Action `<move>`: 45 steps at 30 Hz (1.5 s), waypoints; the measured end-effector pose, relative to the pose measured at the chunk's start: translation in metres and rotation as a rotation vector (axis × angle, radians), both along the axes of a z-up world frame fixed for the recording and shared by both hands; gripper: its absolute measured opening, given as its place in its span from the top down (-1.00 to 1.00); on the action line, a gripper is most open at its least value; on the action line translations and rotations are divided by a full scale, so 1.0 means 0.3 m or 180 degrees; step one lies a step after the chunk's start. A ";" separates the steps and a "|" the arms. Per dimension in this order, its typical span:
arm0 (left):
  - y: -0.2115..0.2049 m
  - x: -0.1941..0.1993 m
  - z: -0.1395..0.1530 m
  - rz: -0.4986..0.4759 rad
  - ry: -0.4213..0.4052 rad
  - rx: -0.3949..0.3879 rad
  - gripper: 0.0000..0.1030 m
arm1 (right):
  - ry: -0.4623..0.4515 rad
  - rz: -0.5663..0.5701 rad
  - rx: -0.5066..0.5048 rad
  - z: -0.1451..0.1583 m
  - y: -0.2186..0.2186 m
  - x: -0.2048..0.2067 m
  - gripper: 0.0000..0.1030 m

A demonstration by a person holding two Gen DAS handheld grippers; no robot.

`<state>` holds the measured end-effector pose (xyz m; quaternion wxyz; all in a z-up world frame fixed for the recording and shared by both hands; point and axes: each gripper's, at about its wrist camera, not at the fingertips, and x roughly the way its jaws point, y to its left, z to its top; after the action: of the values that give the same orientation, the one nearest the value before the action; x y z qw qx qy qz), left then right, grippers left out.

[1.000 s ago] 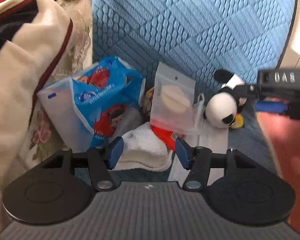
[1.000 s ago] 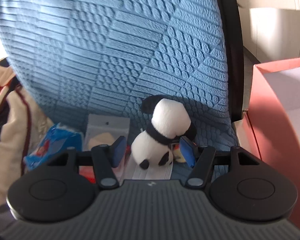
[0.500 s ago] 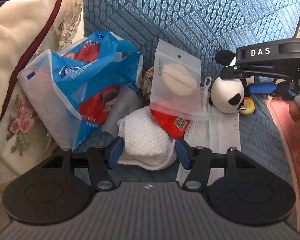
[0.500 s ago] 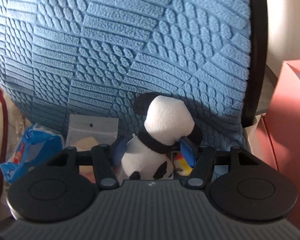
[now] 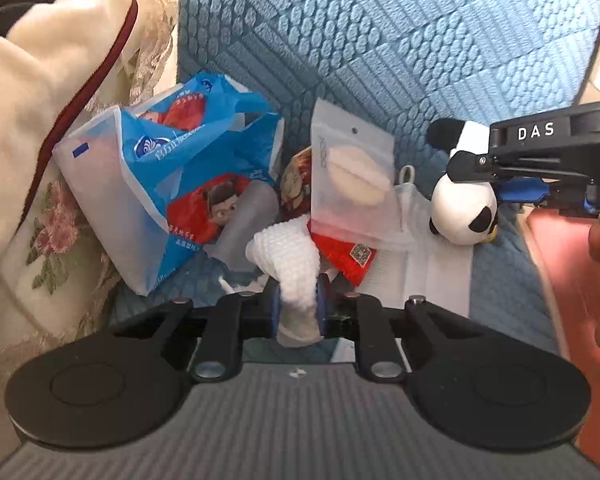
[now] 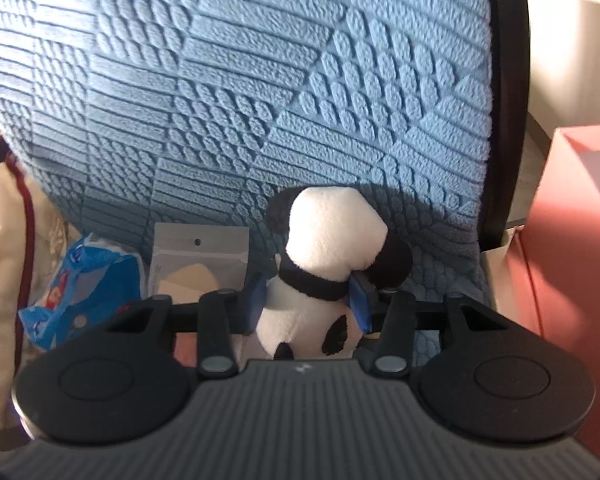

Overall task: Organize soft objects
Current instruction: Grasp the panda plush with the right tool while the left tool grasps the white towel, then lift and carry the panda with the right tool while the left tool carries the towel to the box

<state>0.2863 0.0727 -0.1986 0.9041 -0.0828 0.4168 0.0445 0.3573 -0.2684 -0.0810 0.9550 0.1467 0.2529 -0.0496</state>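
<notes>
A: Left gripper [image 5: 297, 307] jaws closing, pinching white cloth [image 5: 290, 256] on chair seat [image 5: 504, 276]; may snag red packet [image 5: 346, 250].

B: Right gripper [image 6: 309, 300] jaws closing on panda [image 6: 328, 264]; soft neck may slip.

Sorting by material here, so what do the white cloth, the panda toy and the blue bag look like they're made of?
White cloth: soft waffle-knit fabric, bumpy and matte, bunching between closing pads. Panda toy: plush, fuzzy pile. Blue bag: thin printed plastic film, glossy and crinkled.
</notes>
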 end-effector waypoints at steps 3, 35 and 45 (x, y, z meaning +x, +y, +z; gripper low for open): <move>-0.010 -0.035 0.024 0.0014 -0.0025 -0.0024 0.60 | 0.0009 0.0022 -0.0037 0.020 0.001 -0.031 0.12; -0.128 -0.494 0.178 0.0148 -0.0060 -0.0244 0.60 | 0.0234 0.0433 -0.0688 -0.051 0.157 -0.582 0.14; -0.161 -0.594 0.283 0.0152 -0.0218 -0.0278 0.60 | 0.0089 0.0464 -0.0727 -0.003 0.156 -0.729 0.14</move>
<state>0.1080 0.0243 -0.1137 0.9121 -0.1335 0.3851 0.0450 0.1387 -0.2216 -0.0820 0.9630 0.0175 0.2688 -0.0106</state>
